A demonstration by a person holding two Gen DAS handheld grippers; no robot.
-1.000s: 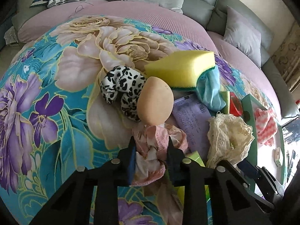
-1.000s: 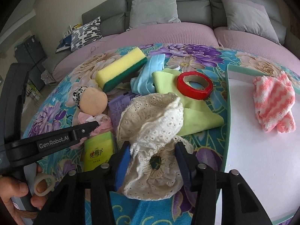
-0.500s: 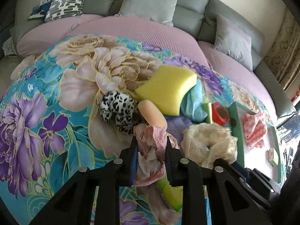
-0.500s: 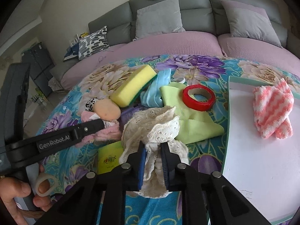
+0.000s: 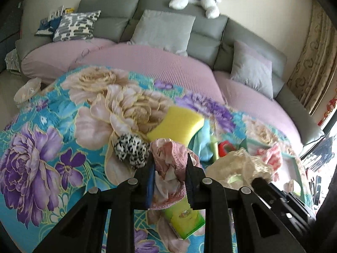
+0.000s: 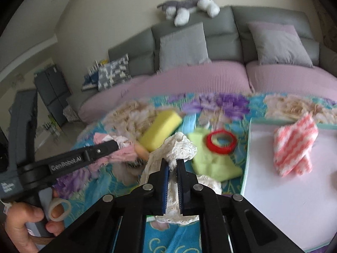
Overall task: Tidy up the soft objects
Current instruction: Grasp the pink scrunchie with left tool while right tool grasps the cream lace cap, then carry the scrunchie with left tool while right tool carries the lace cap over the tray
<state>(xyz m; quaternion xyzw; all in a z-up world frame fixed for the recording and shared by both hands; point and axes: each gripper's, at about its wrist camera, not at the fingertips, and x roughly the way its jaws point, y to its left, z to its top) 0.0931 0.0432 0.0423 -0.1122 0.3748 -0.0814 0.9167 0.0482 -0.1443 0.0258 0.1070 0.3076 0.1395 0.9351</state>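
Two grippers, L jaws (image 5: 169,169) clamp pink cloth (image 5: 168,160), R jaws (image 6: 171,166) clamp lace (image 6: 181,147), "GenRobot.AI" readable.

Brightness: both views were well lit by soft, even daylight.
Light source: a bright window (image 5: 328,139) at the right edge of the left wrist view was blown out.
Shadows: faint and diffuse; the black gripper frames stayed dark, with little detail.
Blur: the right wrist view was smeared across the floral cloth (image 6: 221,103) and red tape ring (image 6: 221,142); the left wrist view was only slightly soft.
Distortion: strong fisheye bending curved the sofa (image 5: 210,33) and table edges.
Edges: black vignette filled the corners of both frames.
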